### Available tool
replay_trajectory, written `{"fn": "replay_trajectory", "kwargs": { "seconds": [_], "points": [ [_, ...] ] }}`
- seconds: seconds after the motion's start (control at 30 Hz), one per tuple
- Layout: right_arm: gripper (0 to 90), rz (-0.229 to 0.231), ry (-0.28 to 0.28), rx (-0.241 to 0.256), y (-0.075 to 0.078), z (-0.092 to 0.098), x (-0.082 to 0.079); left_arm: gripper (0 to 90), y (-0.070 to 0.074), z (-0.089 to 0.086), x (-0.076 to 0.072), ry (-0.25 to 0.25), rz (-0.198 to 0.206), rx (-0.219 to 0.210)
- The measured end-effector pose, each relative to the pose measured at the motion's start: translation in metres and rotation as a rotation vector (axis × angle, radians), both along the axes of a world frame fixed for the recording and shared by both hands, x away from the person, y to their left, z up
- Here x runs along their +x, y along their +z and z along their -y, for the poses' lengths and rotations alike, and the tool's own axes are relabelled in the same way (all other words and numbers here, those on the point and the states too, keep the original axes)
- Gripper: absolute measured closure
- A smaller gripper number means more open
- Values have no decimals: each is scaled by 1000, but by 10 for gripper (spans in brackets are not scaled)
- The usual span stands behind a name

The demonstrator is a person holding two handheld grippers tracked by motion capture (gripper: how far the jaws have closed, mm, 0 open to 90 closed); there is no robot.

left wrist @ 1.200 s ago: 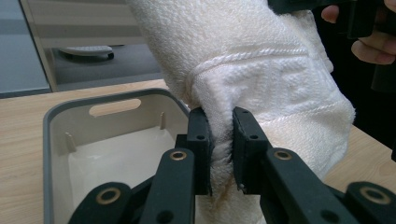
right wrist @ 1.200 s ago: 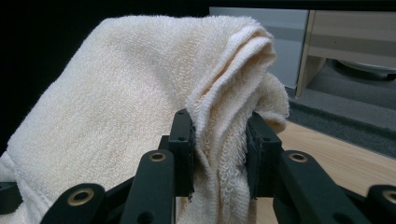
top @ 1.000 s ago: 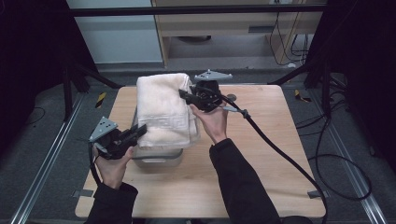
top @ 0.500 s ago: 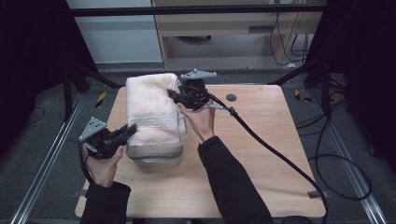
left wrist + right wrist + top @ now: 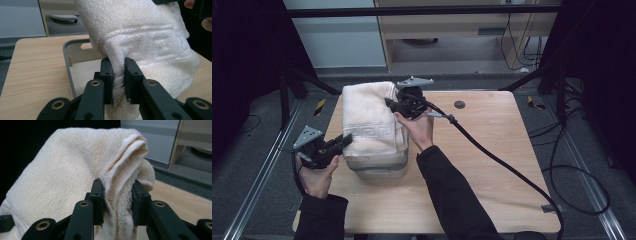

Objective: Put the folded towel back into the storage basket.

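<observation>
A folded white towel (image 5: 368,118) with a woven band hangs stretched above a grey plastic bin (image 5: 379,167) on the wooden table. My left gripper (image 5: 346,140) is shut on the towel's (image 5: 140,35) near lower corner, the cloth pinched between its jaws. My right gripper (image 5: 391,104) is shut on the towel's (image 5: 62,175) far folded edge, several layers bunched between its jaws. Under the towel the bin's rim (image 5: 67,53) and pale inside show in the left gripper view.
The table (image 5: 492,165) is bare wood to the right of the bin, with a small dark round hole (image 5: 459,104) near its far edge. A thick black cable (image 5: 492,155) trails from the right gripper across the table to the right. Metal rails run along the floor on both sides.
Both grippers have carried the towel leftward and a little toward the far side. The towel now hangs more over the bin's left part.
</observation>
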State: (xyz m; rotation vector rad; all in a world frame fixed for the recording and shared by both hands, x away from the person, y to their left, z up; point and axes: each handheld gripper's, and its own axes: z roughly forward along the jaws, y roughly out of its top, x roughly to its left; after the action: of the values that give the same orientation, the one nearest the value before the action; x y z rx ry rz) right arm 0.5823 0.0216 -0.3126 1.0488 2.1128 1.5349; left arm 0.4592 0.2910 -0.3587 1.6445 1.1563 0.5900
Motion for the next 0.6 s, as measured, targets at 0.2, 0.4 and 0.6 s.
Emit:
{"fn": "replay_trajectory", "kwargs": {
  "seconds": [0.2, 0.4, 0.6],
  "points": [
    [681, -14, -12, -21, -13, -7, 4, 784, -9, -3, 6, 8, -37, 17],
    [681, -35, -19, -35, -25, -11, 8, 784, -18, -6, 11, 9, -71, 25],
    [680, -68, -31, -49, -42, -15, 13, 784, -29, -6, 17, 14, -106, 48]
  ]
}}
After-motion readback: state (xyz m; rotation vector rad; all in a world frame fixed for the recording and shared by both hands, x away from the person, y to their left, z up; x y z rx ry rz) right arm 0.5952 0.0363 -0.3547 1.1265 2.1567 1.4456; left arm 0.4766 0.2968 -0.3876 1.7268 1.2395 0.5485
